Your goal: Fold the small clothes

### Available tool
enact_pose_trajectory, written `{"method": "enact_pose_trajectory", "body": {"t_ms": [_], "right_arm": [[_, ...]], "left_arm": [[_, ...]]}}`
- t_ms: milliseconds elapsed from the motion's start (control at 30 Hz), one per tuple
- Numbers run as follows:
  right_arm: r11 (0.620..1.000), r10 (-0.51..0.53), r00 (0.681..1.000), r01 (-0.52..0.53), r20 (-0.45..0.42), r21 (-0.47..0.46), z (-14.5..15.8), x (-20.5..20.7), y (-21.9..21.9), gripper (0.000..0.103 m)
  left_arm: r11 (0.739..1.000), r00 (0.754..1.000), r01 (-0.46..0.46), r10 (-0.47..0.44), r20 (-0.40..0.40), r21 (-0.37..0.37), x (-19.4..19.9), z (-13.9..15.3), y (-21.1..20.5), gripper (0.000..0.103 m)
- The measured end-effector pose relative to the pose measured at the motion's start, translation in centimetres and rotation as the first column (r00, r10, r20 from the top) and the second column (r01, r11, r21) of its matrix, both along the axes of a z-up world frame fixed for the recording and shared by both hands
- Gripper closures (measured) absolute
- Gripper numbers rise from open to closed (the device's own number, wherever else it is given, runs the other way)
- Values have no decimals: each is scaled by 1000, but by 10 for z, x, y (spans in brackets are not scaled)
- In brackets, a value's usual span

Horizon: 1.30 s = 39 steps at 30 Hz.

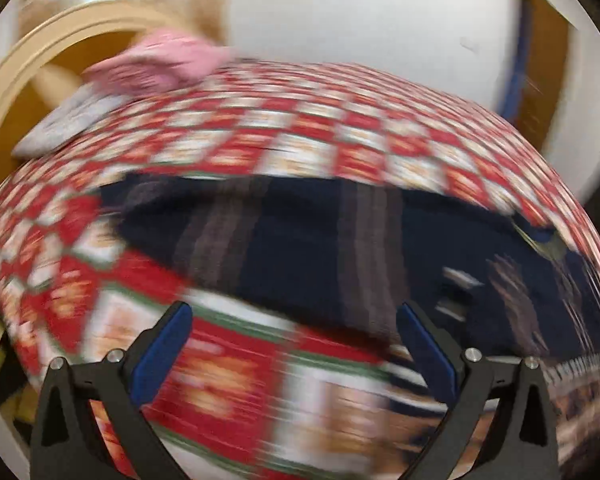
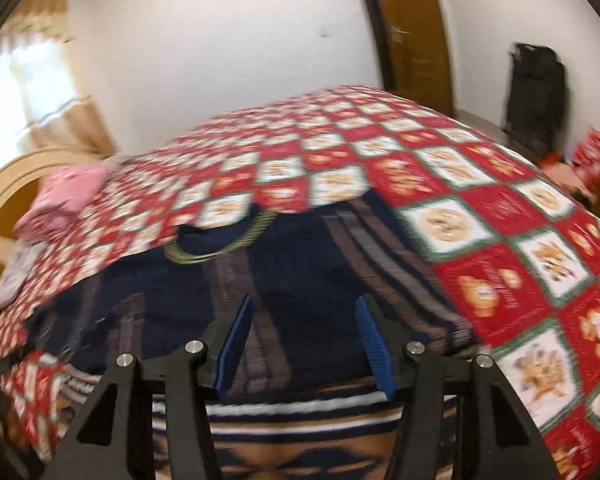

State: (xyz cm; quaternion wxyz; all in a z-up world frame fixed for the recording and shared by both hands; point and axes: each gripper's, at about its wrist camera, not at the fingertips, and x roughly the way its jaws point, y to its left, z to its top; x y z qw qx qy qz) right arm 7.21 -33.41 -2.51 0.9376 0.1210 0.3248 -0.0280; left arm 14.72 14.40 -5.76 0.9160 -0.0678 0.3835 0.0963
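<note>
A navy garment with brown stripes [image 1: 300, 248] lies spread on the red and white checked bedspread [image 1: 300, 120]. It also shows in the right wrist view [image 2: 284, 276], with its yellow-trimmed neckline [image 2: 216, 248] at the far side. My left gripper [image 1: 296, 320] is open and empty, over the garment's near edge. My right gripper [image 2: 304, 312] is open and empty, just above the garment's near part. Both views are blurred by motion.
A folded pink garment [image 1: 164, 64] and a grey one [image 1: 68, 120] lie at the bed's far left corner, also in the right wrist view [image 2: 68, 192]. A curved wooden headboard [image 1: 40, 52] stands behind them. A door [image 2: 412, 32] and a black bag [image 2: 536, 88] are at the back right.
</note>
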Motion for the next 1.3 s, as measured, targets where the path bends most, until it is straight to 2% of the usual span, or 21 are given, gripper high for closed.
{"method": "enact_pose_trajectory", "body": {"t_ms": [67,133,233,333,367,400,433,467,500,567,633,667,767,867,933,1067,1133,1200,1300], "right_arm": [[998,60,998,-60,10,-8,3,0,24,47],[992,123,992,-123,14,-14,6,-1,49,47],[981,190,982,-190,-3,-30,5,-4,84,47],[976,214,976,-215,-28,-39,1,-4,103,47],[975,214,976,-216,-35,-43,0,-4,108,47],[976,213,976,-215,-40,-47,-1,-4,109,47],[976,208,977,-210,-48,-51,-3,-4,111,47],[977,202,978,-205,-57,-52,-4,-5,111,47],[979,195,979,-198,-66,-52,-5,-6,110,47],[983,175,981,-179,-82,-47,-8,-5,106,47],[988,151,984,-154,-93,-29,-10,-5,100,47],[990,140,986,-142,-95,-18,-10,-5,97,47],[993,116,989,-116,-89,12,-10,-7,89,47],[994,111,990,-109,-85,20,-9,-10,86,47],[994,104,991,-102,-79,28,-9,-12,82,47],[995,84,994,-80,-66,64,-7,-19,72,47],[995,77,996,-73,-55,62,-5,-23,68,47],[996,61,997,-59,-47,61,-5,-27,61,47],[996,37,998,-32,-50,84,-7,-30,48,47]], "left_arm": [[992,992,-121,122,30,-43,5,3,52,0],[965,965,-249,255,60,-83,13,2,104,0],[917,931,-357,365,17,-179,40,-8,168,0],[879,917,-396,394,-65,-264,72,-29,207,7],[869,915,-402,389,-104,-290,82,-39,217,15],[864,917,-399,379,-125,-308,88,-45,220,21],[861,920,-391,362,-147,-326,95,-52,220,21],[866,920,-392,364,-149,-310,99,-55,218,21],[881,922,-387,364,-132,-271,102,-53,213,21],[911,942,-334,313,-120,-243,113,-50,204,22],[921,949,-314,293,-119,-230,120,-53,197,23],[923,948,-316,297,-117,-219,122,-55,195,28],[924,942,-335,321,-102,-184,122,-56,194,50],[916,945,-328,318,-80,-230,115,-55,205,90],[904,950,-312,305,-73,-292,110,-51,211,94],[915,957,-282,287,-24,-288,105,-31,202,96],[914,961,-257,276,16,-314,100,-16,193,96],[927,968,-206,240,76,-313,95,7,174,96],[970,974,-62,110,197,-236,88,51,117,96]]}}
